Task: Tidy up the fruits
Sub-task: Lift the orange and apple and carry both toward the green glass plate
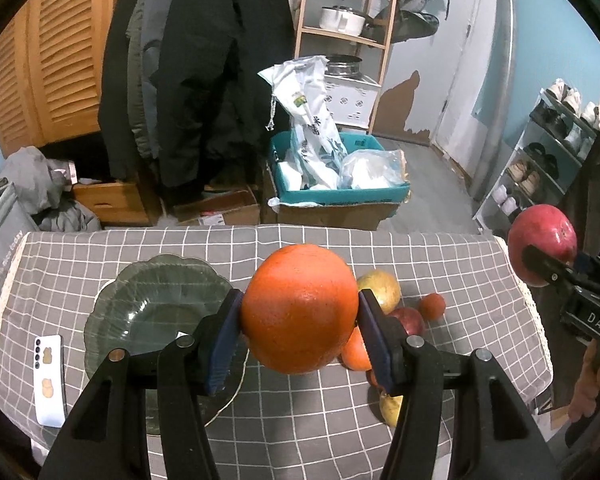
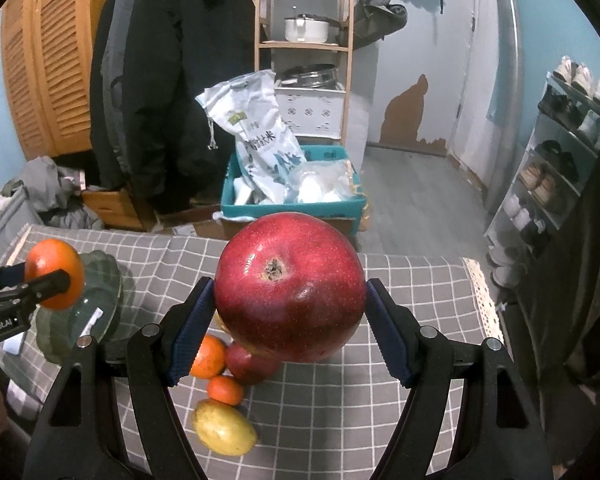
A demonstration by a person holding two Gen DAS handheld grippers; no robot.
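Note:
My left gripper [image 1: 300, 312] is shut on a large orange [image 1: 300, 308] and holds it above the table, just right of the green glass plate [image 1: 156, 304]. My right gripper [image 2: 290, 304] is shut on a big red apple [image 2: 290, 292], raised over the fruit pile. It shows at the right edge of the left wrist view [image 1: 542, 242]. On the checked cloth lie several loose fruits: a yellow-green apple [image 1: 380, 288], a small orange [image 1: 433, 306], a red apple [image 2: 250, 362], an orange [image 2: 209, 356] and a yellow fruit [image 2: 223, 432].
A white phone [image 1: 50, 380] lies at the table's left, beside the plate. Beyond the far table edge stand a teal box with bags [image 1: 340, 176], hanging coats [image 1: 196, 80] and a wooden shelf [image 1: 344, 20]. A shoe rack [image 1: 540, 160] stands right.

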